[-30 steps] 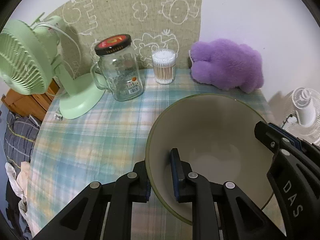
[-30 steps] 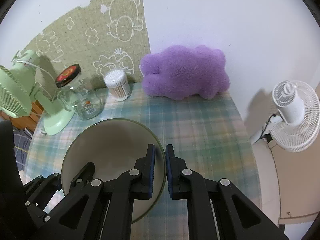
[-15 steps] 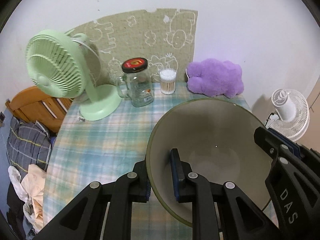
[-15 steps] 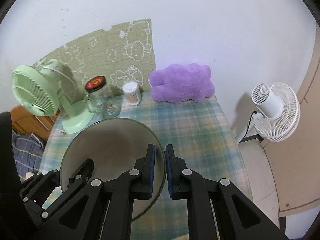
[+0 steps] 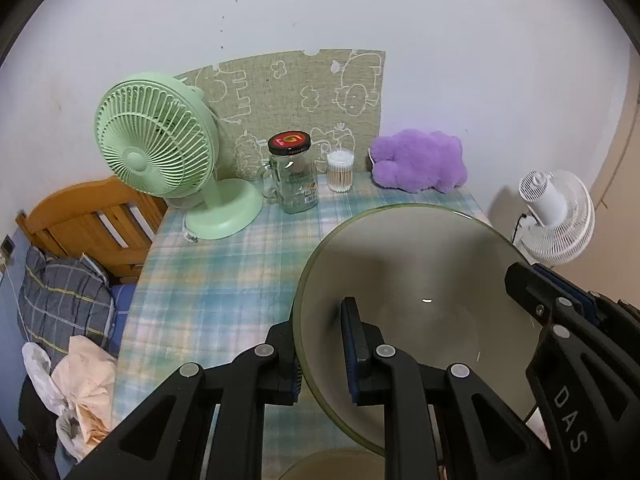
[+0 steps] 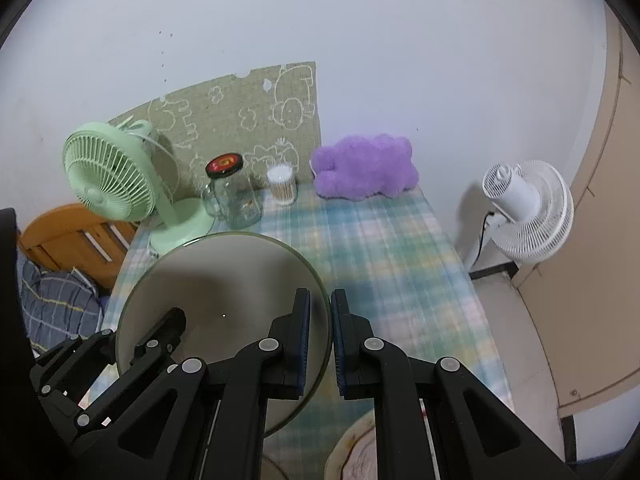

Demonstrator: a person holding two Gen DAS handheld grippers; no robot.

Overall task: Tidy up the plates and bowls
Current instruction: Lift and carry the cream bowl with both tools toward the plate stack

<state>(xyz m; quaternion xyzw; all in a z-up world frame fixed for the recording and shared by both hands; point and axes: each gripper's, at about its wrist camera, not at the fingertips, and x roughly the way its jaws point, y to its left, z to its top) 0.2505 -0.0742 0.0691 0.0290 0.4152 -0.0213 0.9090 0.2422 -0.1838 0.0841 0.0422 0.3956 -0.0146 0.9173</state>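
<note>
Both grippers, L (image 5: 320,354) & R (image 6: 320,338), fingers pinched on bowl (image 5: 408,280) rim, opposite sides; keep level, lower onto dish (image 6: 360,452) below.

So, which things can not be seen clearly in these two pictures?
- Bowl underside: hidden by its own wall, both views.
- Dish below: cut off by the bottom edge, left wrist view.
- Patterned plate: mostly behind the right gripper.
- Jar label: too small.

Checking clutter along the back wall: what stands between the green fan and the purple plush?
The glass jar and then the cotton-swab tub stand between fan and plush; both views show it.
</note>
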